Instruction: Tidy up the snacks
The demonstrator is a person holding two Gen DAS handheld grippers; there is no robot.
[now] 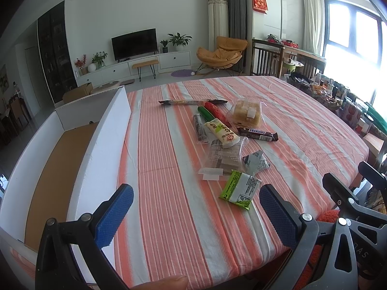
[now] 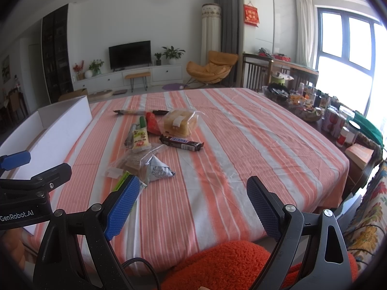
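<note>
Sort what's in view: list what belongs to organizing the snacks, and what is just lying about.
For the job: Snickers bar, green packet, bagged cake, white box, left gripper, right gripper.

Lying about: baskets and jars, orange chair, TV.

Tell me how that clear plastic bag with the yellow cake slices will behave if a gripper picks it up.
The clear plastic bag of yellow cake slices probably crushes easily: the cake looks soft and spongy. The loose crinkled film will likely flop and slip between the pads, so a pinch at the bag's edge may let it sag. It seems light for its bulk, and its flat base should not roll.
</note>
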